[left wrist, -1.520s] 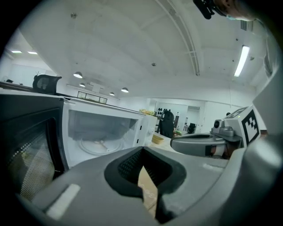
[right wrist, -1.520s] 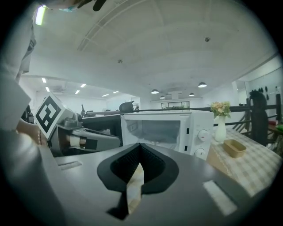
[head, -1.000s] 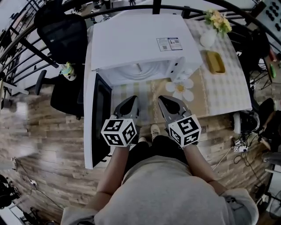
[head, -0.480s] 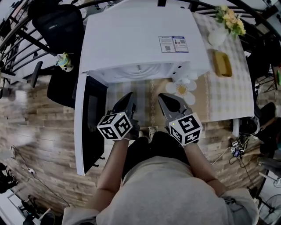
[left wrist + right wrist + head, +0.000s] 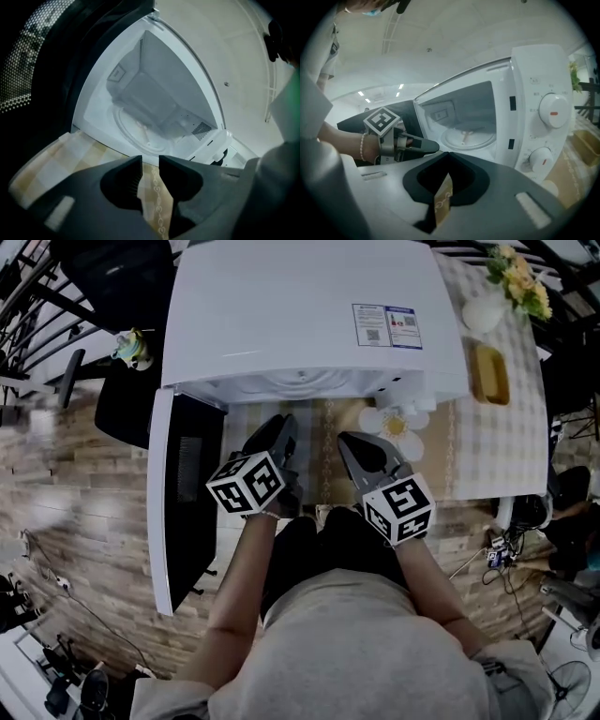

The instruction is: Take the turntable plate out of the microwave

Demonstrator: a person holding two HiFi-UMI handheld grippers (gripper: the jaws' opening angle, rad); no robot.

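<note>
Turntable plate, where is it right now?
In the right gripper view the turntable plate lies on the floor inside the open microwave, left of the knobs and just beyond the left tool.

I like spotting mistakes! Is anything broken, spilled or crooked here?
Nothing stands out. The microwave has its door swung open, the turntable plate lies flat in the middle inside, and no spill shows on the checked tablecloth in front.
</note>
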